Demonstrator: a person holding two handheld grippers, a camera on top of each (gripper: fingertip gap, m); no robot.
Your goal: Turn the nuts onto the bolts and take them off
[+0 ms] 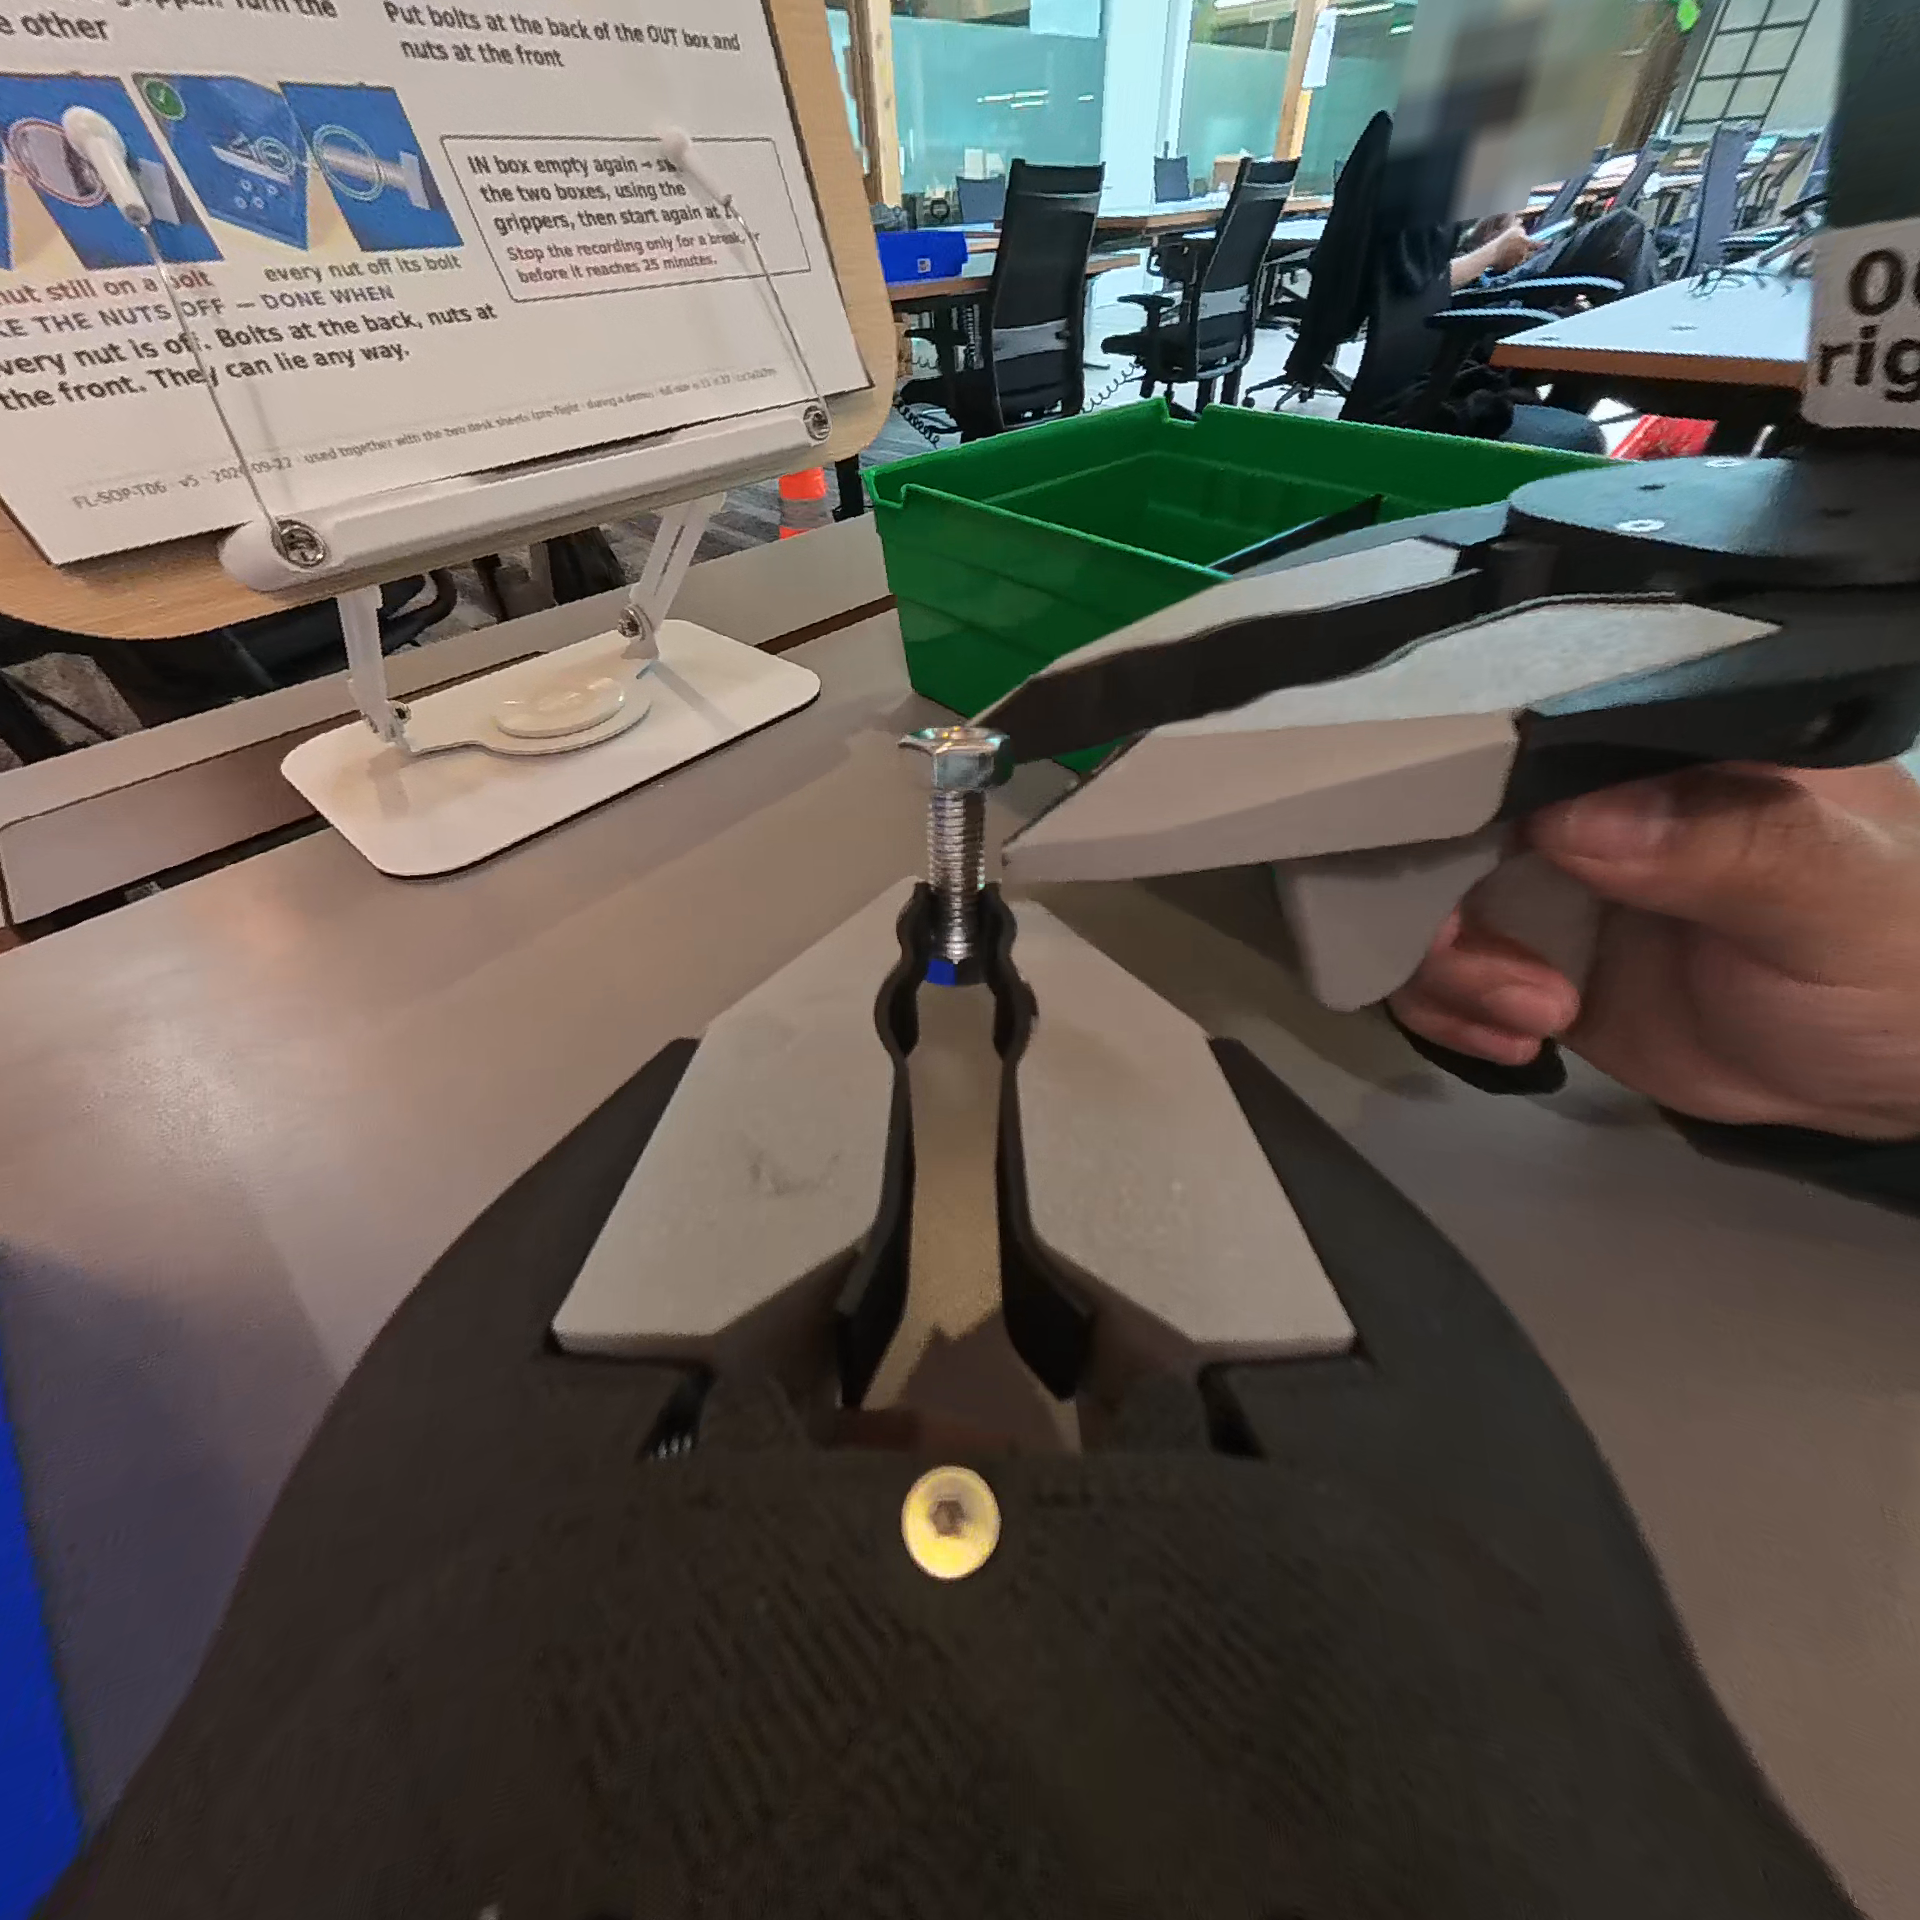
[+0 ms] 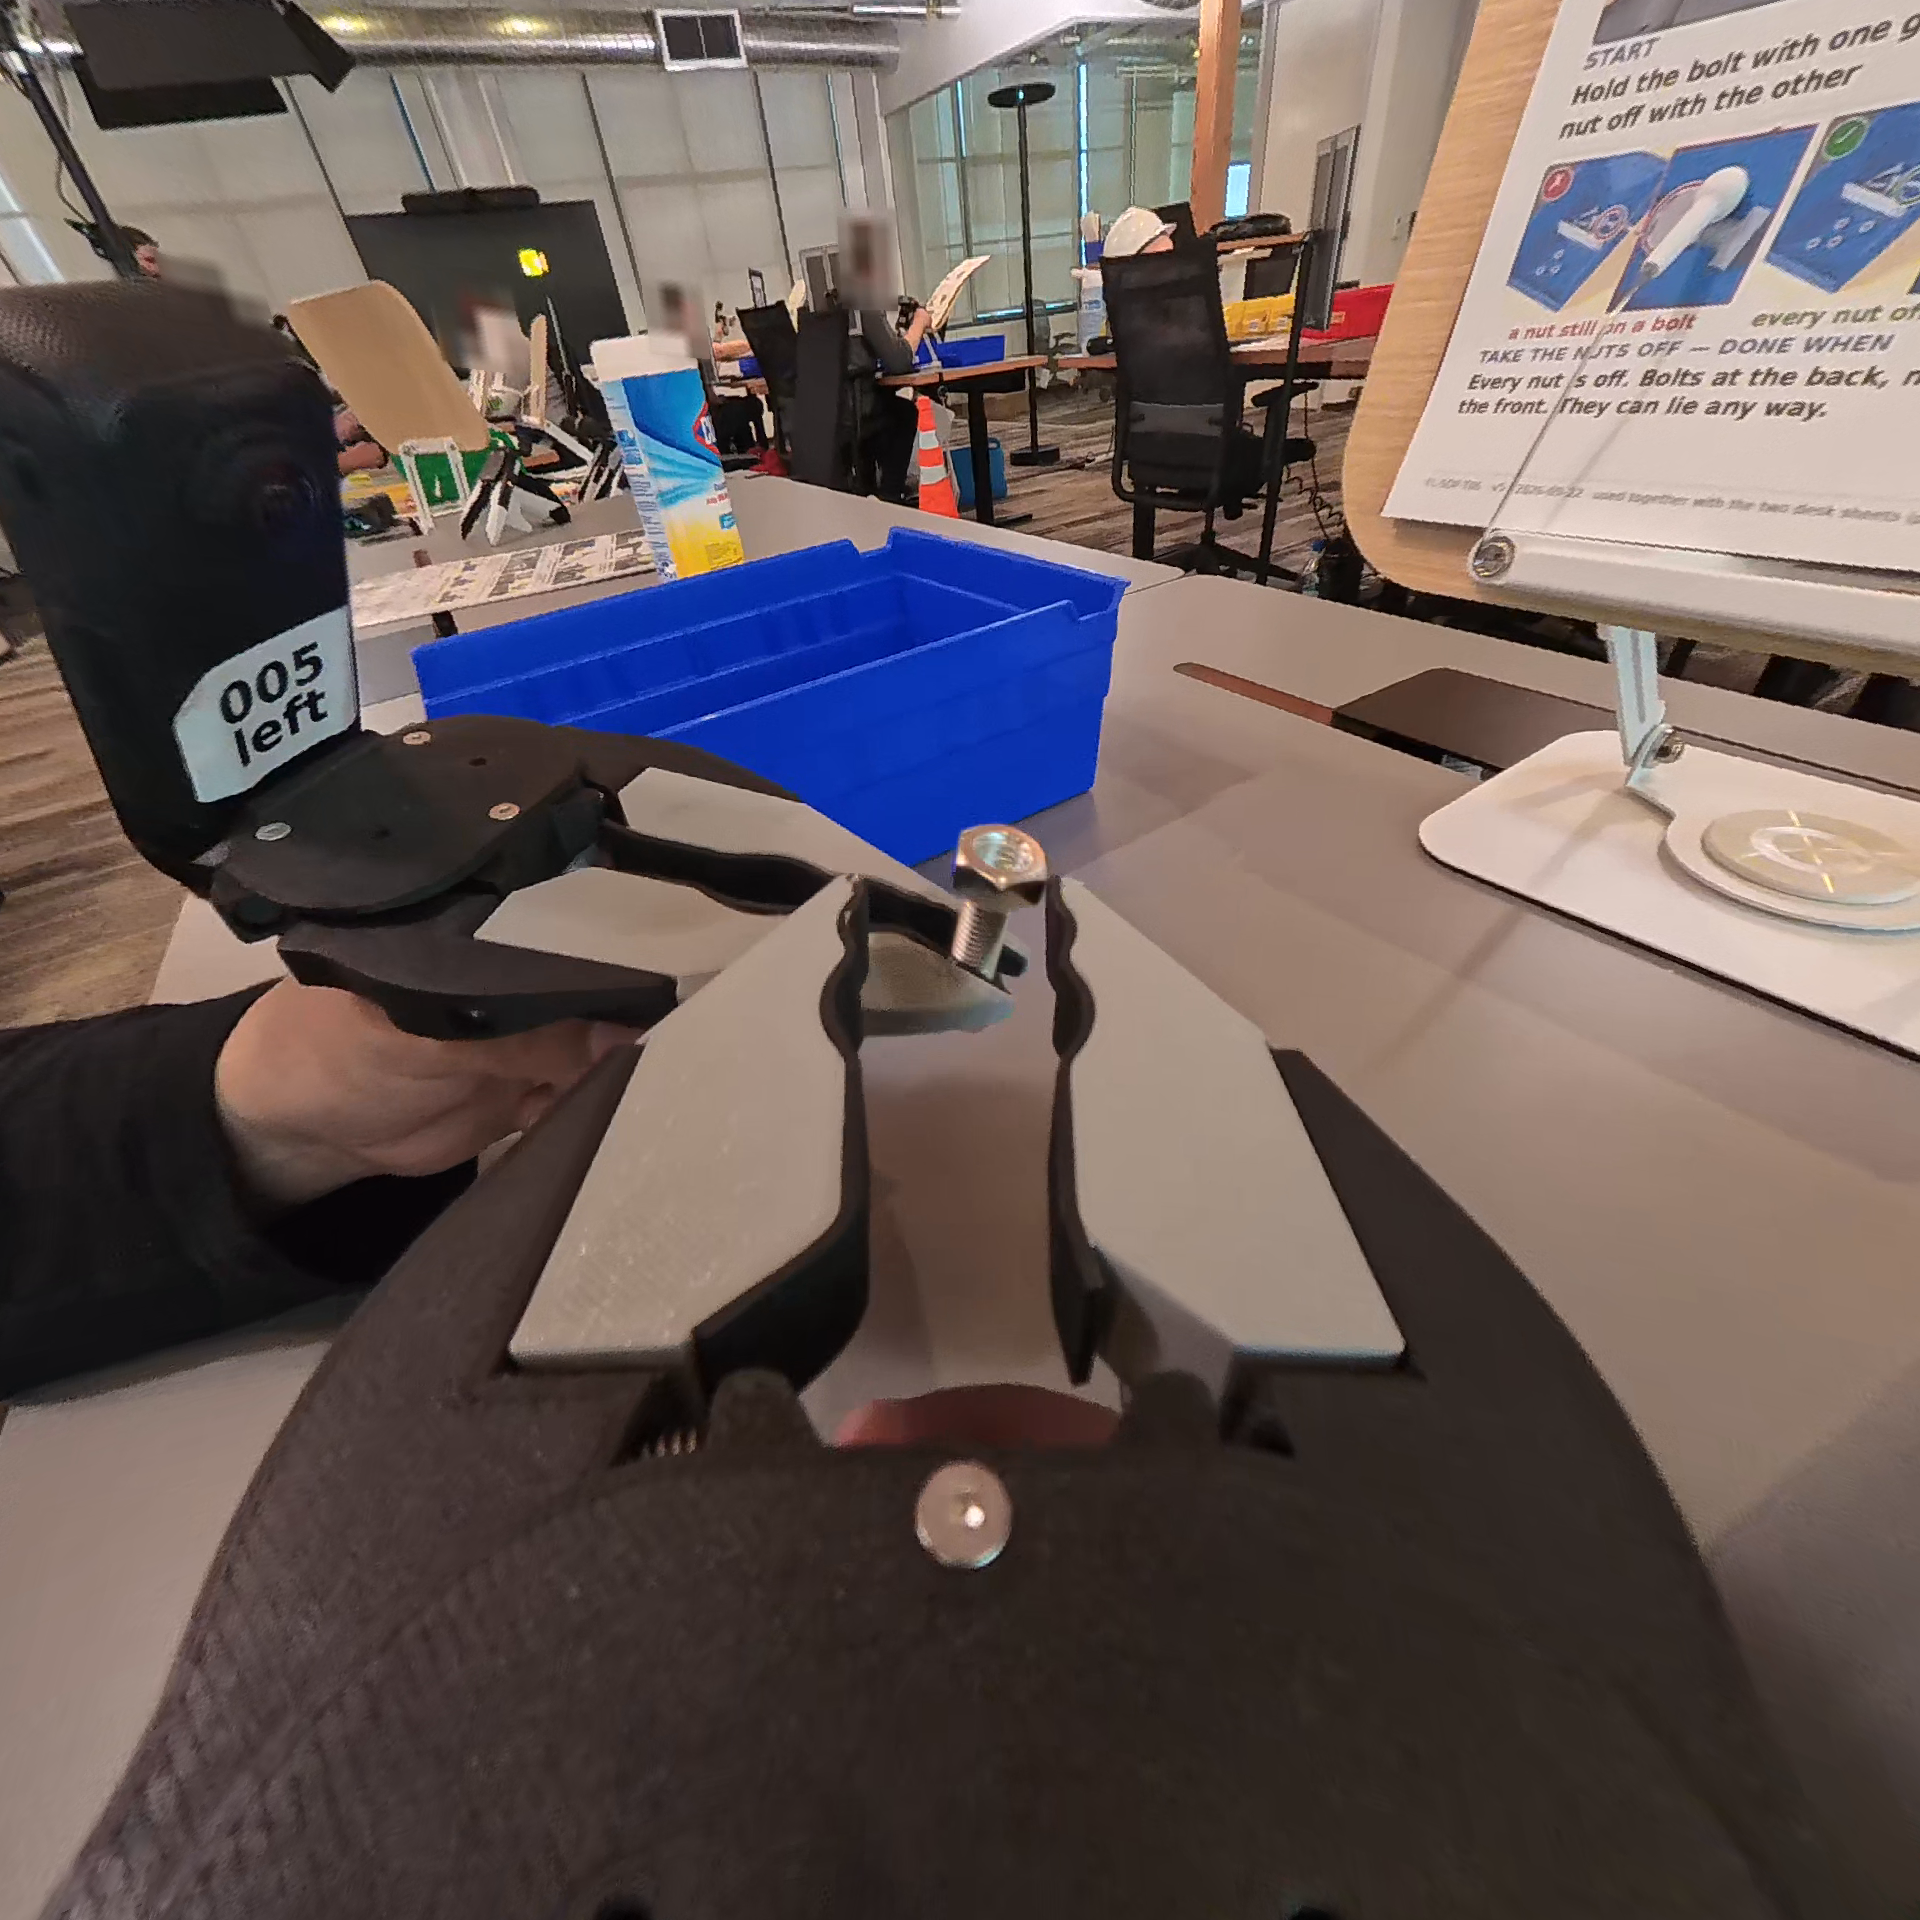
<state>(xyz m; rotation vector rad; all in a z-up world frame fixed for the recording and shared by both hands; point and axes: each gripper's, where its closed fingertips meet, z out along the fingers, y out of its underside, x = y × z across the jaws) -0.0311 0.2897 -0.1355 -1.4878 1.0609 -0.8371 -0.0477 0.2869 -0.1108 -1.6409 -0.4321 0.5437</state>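
Observation:
A silver hex bolt (image 1: 954, 821) stands head up above the grey table. My left gripper (image 1: 956, 920) is shut on a dark nut with a blue insert (image 1: 951, 971) at the bolt's lower end. My right gripper (image 1: 992, 790) comes in from the right and is open, with its two fingertips close beside the bolt head. In the right wrist view, my right gripper (image 2: 954, 914) has its jaws apart on either side of the bolt (image 2: 977, 925), without touching it. My left gripper (image 2: 992, 971) holds the bolt's lower end from the left.
A green bin (image 1: 1039, 582) stands behind the bolt on the right. A blue bin (image 2: 883, 717) stands on the other side. A white stand (image 1: 582, 727) with an instruction sheet sits at the back of the table (image 1: 312, 1039). A wipes canister (image 2: 670, 468) is behind the blue bin. Both grippers' tips are close together, under 4 cm apart.

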